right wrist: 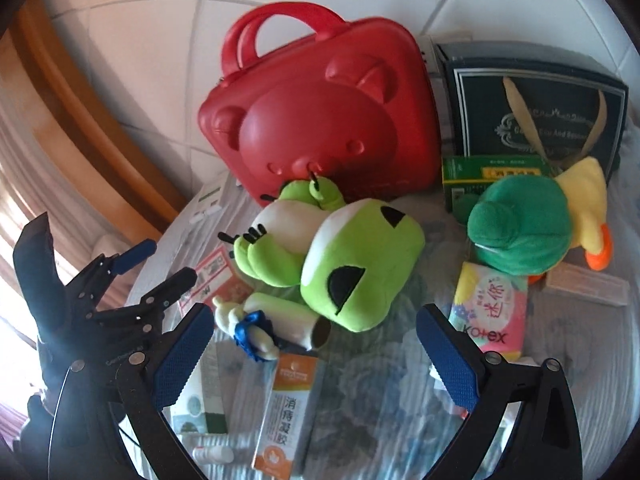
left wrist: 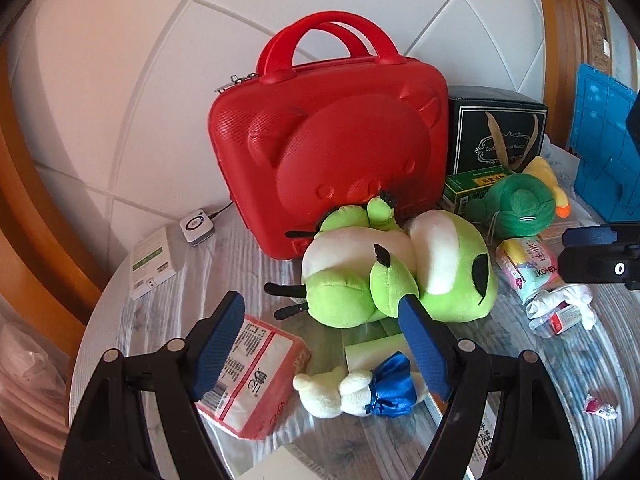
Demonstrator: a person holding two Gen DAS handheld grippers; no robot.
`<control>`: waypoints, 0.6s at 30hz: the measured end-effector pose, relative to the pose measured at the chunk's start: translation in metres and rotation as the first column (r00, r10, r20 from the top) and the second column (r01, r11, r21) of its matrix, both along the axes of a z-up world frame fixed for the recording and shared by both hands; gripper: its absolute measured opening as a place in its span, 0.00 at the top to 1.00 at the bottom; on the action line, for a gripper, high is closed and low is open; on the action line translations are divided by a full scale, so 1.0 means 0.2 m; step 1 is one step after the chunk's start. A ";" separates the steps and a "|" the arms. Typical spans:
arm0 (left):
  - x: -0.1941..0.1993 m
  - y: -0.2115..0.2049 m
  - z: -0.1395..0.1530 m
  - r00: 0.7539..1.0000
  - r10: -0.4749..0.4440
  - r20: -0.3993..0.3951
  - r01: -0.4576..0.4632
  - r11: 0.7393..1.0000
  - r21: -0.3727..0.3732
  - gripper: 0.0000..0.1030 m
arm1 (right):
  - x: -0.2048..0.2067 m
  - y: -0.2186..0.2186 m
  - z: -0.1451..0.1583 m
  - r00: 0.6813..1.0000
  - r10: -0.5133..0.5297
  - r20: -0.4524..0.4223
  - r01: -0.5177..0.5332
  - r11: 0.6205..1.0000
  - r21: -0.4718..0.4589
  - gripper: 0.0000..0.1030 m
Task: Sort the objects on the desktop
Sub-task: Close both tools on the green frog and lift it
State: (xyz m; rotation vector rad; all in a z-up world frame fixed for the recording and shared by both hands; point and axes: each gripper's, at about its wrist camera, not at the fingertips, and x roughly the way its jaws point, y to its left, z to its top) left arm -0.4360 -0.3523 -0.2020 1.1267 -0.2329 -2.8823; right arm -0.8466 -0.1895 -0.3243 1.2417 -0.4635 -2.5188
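Observation:
A red bear-faced case [left wrist: 328,136] stands upright against the tiled wall. A light green frog plush [left wrist: 400,268] lies in front of it, and a dark green and yellow duck plush [left wrist: 516,204] lies to its right. My left gripper [left wrist: 322,304] hovers open over a red tissue pack [left wrist: 256,376] and a small white bear with a blue bow [left wrist: 360,396], touching neither. My right gripper [right wrist: 316,316] is open just short of the frog plush [right wrist: 344,256], above an orange and white carton [right wrist: 288,404]. A pink Kotex pack [right wrist: 492,308] lies by its right finger.
A black gift box [left wrist: 496,132] and a green box [left wrist: 468,190] stand behind the duck. A blue crate [left wrist: 604,140] is at the far right. A white box [left wrist: 152,264] and a small white device [left wrist: 196,222] lie at the left, near the round table's edge [left wrist: 92,320].

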 end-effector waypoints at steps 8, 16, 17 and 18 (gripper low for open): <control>-0.17 0.14 -0.12 0.988 -0.150 0.042 0.149 0.989 0.022 0.23 | -0.23 0.01 -0.17 0.993 -0.083 0.088 0.082 0.996 0.018 0.00; -0.35 0.18 -0.28 0.968 -0.223 0.117 0.206 0.968 0.147 0.59 | -0.44 0.07 -0.33 0.964 -0.154 0.217 0.171 0.983 -0.059 0.00; -0.36 0.17 -0.30 0.967 -0.220 0.124 0.201 0.968 0.150 0.68 | -0.46 0.08 -0.35 0.957 -0.157 0.244 0.180 0.981 -0.075 0.00; -0.36 0.16 -0.31 0.967 -0.222 0.127 0.203 0.968 0.148 0.69 | -0.48 0.09 -0.38 0.950 -0.161 0.269 0.190 0.978 -0.087 0.00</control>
